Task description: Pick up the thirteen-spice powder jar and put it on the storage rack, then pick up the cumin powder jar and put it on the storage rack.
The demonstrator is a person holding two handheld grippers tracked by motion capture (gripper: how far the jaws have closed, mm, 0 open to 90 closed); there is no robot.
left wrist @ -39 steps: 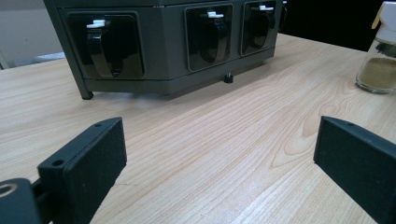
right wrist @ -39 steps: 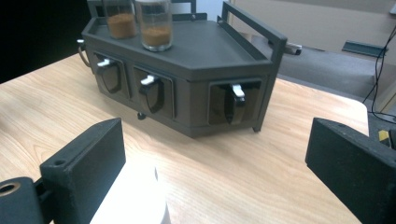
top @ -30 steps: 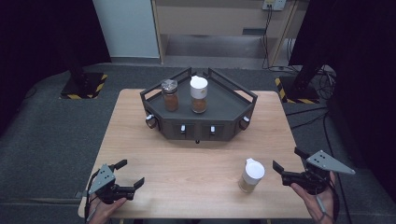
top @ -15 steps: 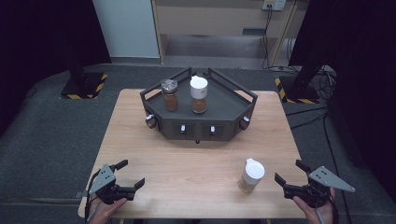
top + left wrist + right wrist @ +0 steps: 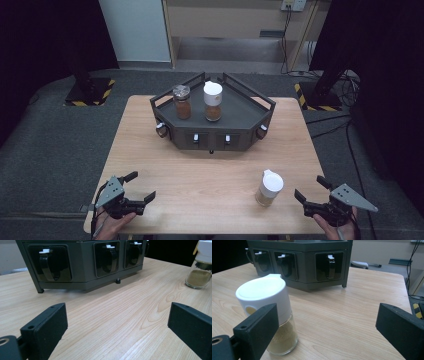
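One jar (image 5: 269, 188) is left standing on the table (image 5: 210, 185), white-capped, apart from the rack (image 5: 212, 120) where two jars (image 5: 182, 102) are already set. The right gripper (image 5: 306, 197) has been drawn back and lowered toward the near edge over the last second, and is now seen just beside the jar, not touching it, jaws spread wide. In the right gripper view the jar (image 5: 268, 312) is found off to the left jaw's side rather than between the jaws, so a sideways correction is judged necessary before any grasp. The left gripper (image 5: 141, 187) has barely been shifted; it is held low at the near left, jaws parted, nothing between them.
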